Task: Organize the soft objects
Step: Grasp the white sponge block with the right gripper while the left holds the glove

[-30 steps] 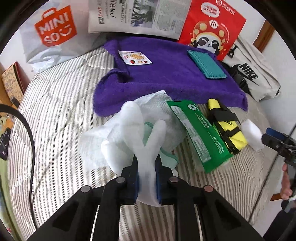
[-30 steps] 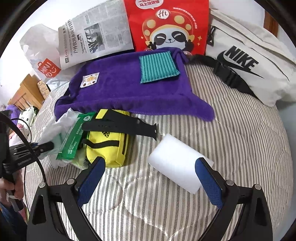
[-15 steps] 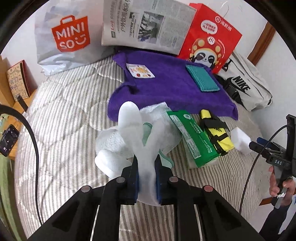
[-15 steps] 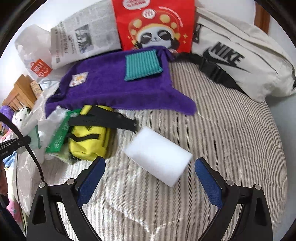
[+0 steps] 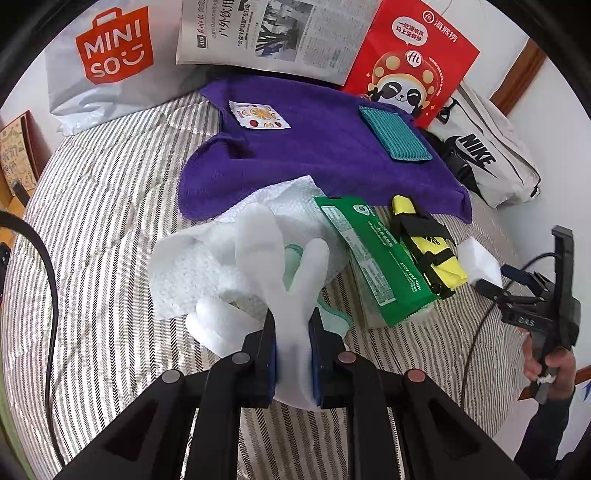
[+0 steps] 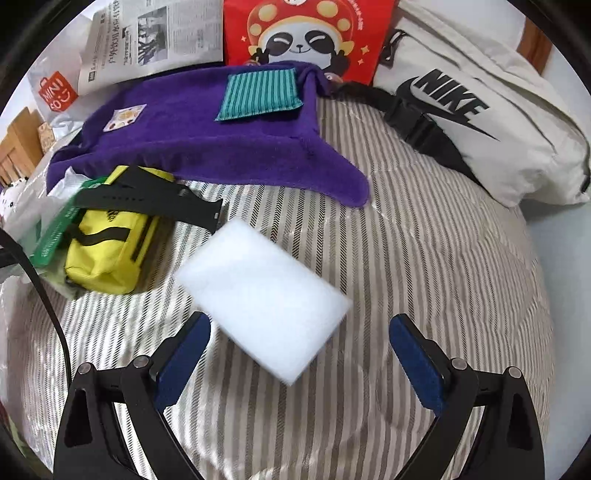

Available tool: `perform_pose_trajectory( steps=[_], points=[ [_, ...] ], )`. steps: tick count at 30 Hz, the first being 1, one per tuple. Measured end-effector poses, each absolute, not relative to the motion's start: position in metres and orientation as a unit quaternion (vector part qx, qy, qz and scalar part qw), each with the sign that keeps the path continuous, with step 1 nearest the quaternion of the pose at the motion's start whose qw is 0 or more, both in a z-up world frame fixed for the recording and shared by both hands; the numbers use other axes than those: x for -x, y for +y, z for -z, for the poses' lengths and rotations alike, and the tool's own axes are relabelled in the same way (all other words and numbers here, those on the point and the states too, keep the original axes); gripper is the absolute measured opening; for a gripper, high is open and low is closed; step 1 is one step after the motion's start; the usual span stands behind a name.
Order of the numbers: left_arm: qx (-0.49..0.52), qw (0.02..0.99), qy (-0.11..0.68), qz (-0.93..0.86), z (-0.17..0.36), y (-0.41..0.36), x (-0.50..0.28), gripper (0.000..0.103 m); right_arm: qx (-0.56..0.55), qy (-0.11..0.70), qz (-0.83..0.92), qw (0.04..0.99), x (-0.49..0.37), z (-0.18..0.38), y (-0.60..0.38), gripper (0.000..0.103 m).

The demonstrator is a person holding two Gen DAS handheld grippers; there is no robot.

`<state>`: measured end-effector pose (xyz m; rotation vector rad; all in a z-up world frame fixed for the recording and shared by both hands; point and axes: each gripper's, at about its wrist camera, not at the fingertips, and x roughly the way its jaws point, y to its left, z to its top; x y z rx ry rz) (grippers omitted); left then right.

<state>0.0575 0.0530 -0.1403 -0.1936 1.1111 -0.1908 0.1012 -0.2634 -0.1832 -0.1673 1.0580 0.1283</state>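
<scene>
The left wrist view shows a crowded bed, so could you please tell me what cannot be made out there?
- Pale green item: mostly hidden behind the white glove held in the left tool.
- White sponge: partly behind the yellow pouch.
- Newspaper: top cut off, print too small.

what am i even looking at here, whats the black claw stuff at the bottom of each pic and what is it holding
No robot: a person holds a hand-held gripper in each hand, and each has a wide-angle camera looking out along its jaws. One picture comes from the left gripper, whose jaws are shut on a white glove. It also catches the person's other hand at its right edge. The other picture comes from the right gripper, whose jaws stand open on either side of a white foam block, apart from it. All this lies on a striped bed cover: a purple towel, a green packet, a yellow pouch and a Nike bag.
</scene>
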Motion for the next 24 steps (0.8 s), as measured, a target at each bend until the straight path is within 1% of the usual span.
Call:
perform_pose_trajectory(
  steps=[6,8,9,10,11,12,13,14,15,19,20,21,23,24],
  points=[
    [0.098,0.839,0.527,0.095,0.141,0.052,-0.062,0.014,0.055,0.500,-0.107,0.858,-0.114,0.192,-0.261,0.096],
    [0.097,0.838,0.529,0.094,0.142,0.052,-0.064,0.014,0.039,0.490,-0.127,0.861,-0.114,0.190,-0.258,0.084],
    [0.096,0.837,0.530,0.095,0.142,0.052,-0.064,0.014,0.033,0.490,-0.138,0.860,-0.114,0.188,-0.256,0.069],
    [0.095,0.837,0.530,0.095,0.142,0.052,-0.065,0.014,0.031,0.492,-0.149,0.857,-0.112,0.185,-0.253,0.045],
    [0.094,0.838,0.529,0.096,0.141,0.051,-0.064,0.014,0.028,0.496,-0.159,0.853,-0.110,0.182,-0.249,0.029],
    [0.092,0.838,0.529,0.097,0.141,0.051,-0.064,0.014,0.022,0.500,-0.166,0.850,-0.109,0.180,-0.248,0.007],
    [0.092,0.838,0.529,0.098,0.141,0.051,-0.064,0.014,0.013,0.506,-0.173,0.845,-0.108,0.180,-0.246,0.011],
    [0.093,0.838,0.529,0.098,0.141,0.051,-0.065,0.014,0.015,0.510,-0.176,0.842,-0.109,0.183,-0.244,0.011],
    [0.094,0.837,0.530,0.099,0.142,0.051,-0.066,0.014,0.023,0.510,-0.173,0.842,-0.108,0.184,-0.242,0.008],
    [0.094,0.836,0.532,0.102,0.143,0.048,-0.066,0.014,0.026,0.505,-0.168,0.846,-0.107,0.183,-0.241,0.009],
    [0.093,0.836,0.531,0.104,0.143,0.047,-0.066,0.014,0.022,0.506,-0.168,0.846,-0.107,0.183,-0.241,0.009],
    [0.092,0.836,0.531,0.105,0.143,0.046,-0.066,0.014,0.017,0.507,-0.170,0.845,-0.107,0.183,-0.243,0.013],
    [0.089,0.835,0.532,0.106,0.143,0.045,-0.067,0.014,0.000,0.511,-0.175,0.841,-0.107,0.183,-0.246,0.029],
    [0.088,0.835,0.532,0.107,0.143,0.044,-0.067,0.014,-0.004,0.512,-0.167,0.842,-0.107,0.182,-0.247,0.055]
  ],
)
